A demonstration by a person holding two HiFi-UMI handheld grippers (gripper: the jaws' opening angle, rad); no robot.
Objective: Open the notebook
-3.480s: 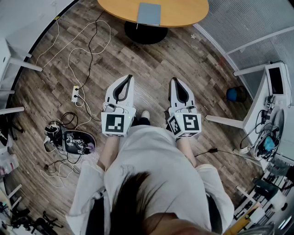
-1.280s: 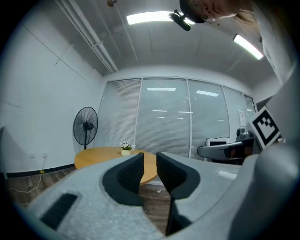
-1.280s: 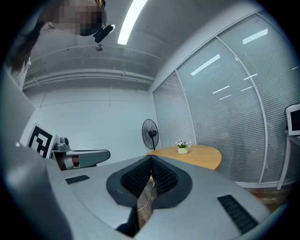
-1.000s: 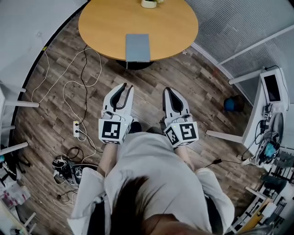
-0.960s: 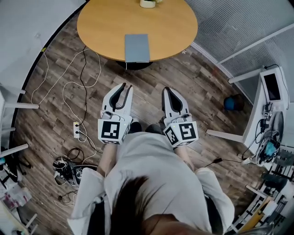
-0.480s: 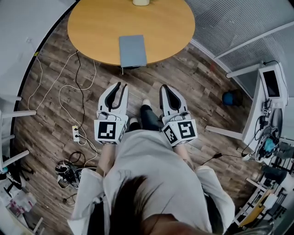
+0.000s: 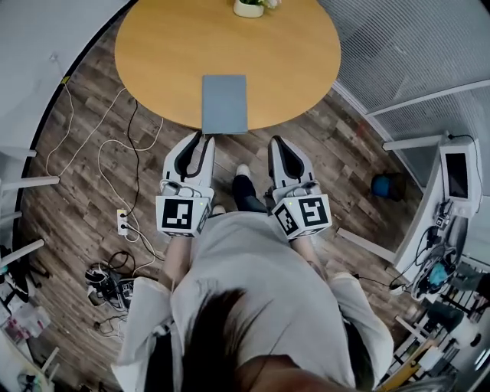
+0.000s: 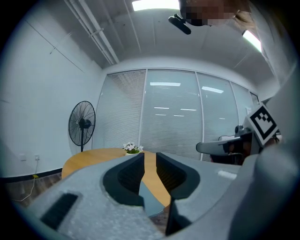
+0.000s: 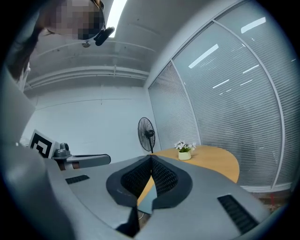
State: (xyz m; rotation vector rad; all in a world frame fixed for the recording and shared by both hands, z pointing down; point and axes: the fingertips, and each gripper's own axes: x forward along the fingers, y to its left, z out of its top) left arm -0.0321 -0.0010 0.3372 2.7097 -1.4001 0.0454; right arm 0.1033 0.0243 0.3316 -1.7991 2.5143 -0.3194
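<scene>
A closed grey-blue notebook (image 7: 224, 103) lies flat near the front edge of a round wooden table (image 7: 161, 53). My left gripper (image 7: 201, 138) is held level just short of the table edge, at the notebook's near-left corner. Its jaws stand slightly apart with nothing between them. The right gripper (image 7: 275, 142) hangs to the right of the notebook's near edge, jaw tips together and empty. In the left gripper view, the notebook (image 8: 152, 202) shows through the jaw gap of the left gripper (image 8: 150, 158). The right gripper view shows the right gripper (image 9: 151, 158) and the notebook (image 9: 147, 199) below its tips.
A small pot of white flowers (image 7: 249, 7) stands at the table's far side. Cables (image 7: 115, 149) and a power strip (image 7: 122, 221) lie on the wood floor at left. A blue ball (image 7: 380, 186) and a white equipment desk (image 7: 452, 184) are at right. A floor fan (image 8: 82, 125) stands behind the table.
The person has walked toward the table. The table and notebook have come closer, and both gripper tips now sit at the table's near edge. Jaw openings look unchanged.
</scene>
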